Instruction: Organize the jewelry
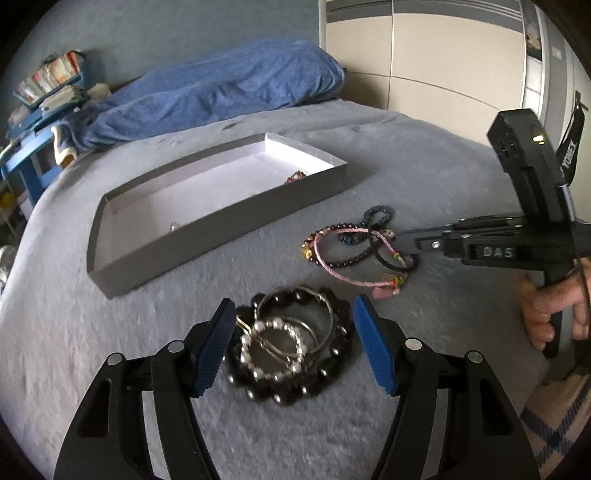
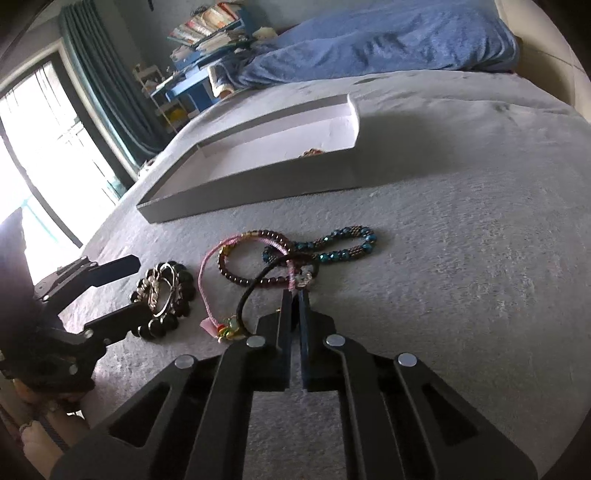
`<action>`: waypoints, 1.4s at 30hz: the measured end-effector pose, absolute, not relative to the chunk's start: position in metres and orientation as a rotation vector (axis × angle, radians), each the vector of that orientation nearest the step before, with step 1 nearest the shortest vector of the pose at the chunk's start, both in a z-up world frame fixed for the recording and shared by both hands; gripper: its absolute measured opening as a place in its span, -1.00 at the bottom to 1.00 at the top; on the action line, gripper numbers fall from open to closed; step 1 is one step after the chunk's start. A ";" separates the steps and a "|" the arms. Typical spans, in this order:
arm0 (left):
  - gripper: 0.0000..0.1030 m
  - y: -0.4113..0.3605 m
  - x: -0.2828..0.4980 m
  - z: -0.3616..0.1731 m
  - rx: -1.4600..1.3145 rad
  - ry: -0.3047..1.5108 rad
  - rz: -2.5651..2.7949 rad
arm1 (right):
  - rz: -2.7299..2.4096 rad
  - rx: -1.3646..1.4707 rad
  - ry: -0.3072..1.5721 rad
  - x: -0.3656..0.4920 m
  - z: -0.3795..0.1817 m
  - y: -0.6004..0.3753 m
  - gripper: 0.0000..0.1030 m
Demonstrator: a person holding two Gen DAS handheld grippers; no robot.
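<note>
A grey shallow box [image 1: 207, 225] [image 2: 258, 177] lies on the bed with small jewelry pieces [image 1: 297, 176] inside. My left gripper [image 1: 295, 314] [image 2: 122, 291] is open, its blue pads on either side of a black beaded bracelet [image 1: 332, 354] [image 2: 162, 325] with silver rings and a pearl ring [image 1: 273, 350] stacked on it. My right gripper [image 2: 295, 291] [image 1: 400, 240] is shut on the pink cord bracelet [image 2: 207, 280] [image 1: 332, 266] where it tangles with a dark red bead bracelet [image 2: 240, 273], a black cord [image 2: 255, 284] and a teal bead bracelet [image 2: 347, 243] [image 1: 376, 214].
The grey bedspread [image 1: 110, 350] [image 2: 461, 295] covers the bed. A blue pillow [image 1: 221, 88] [image 2: 388, 40] lies behind the box. A blue shelf with books [image 1: 44, 92] [image 2: 207, 33] stands beyond the bed. A window with green curtains [image 2: 92, 81] is on the left.
</note>
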State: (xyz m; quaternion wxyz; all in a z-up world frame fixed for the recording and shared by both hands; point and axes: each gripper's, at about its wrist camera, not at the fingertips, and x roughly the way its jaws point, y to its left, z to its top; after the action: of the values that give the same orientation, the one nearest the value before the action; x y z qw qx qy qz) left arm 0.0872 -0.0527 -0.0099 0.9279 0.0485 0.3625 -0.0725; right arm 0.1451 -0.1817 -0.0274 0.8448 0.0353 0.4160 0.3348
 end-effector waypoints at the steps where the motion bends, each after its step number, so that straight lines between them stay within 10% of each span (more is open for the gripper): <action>1: 0.24 -0.054 0.090 -0.011 0.107 0.750 -0.148 | 0.706 0.087 0.872 0.145 -0.027 -0.184 -0.93; 16: -0.04 -0.057 0.093 -0.011 0.133 0.728 -0.154 | 0.690 0.127 0.873 0.148 -0.027 -0.189 -0.93; 18: -0.67 -0.051 0.090 -0.005 0.089 0.702 -0.159 | 0.690 0.128 0.871 0.148 -0.027 -0.190 -0.93; 29: -0.70 -0.014 0.085 0.006 -0.043 0.667 -0.095 | 0.690 0.138 0.869 0.148 -0.028 -0.191 -0.93; 31: -0.56 -0.010 0.085 0.002 -0.070 0.684 -0.100 | 0.691 0.138 0.874 0.148 -0.028 -0.191 -0.93; 34: 0.47 -0.013 0.080 0.004 -0.056 0.655 -0.106 | 0.694 0.136 0.875 0.149 -0.028 -0.191 -0.93; 42: 0.55 -0.040 0.097 -0.004 0.066 0.722 -0.127 | 0.694 0.137 0.882 0.151 -0.029 -0.192 -0.93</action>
State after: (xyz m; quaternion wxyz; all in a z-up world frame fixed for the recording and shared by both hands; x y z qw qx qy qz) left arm 0.0969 -0.0395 -0.0044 0.9331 0.0321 0.3528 -0.0623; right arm 0.1505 -0.1924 -0.0292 0.8445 0.0651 0.4177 0.3289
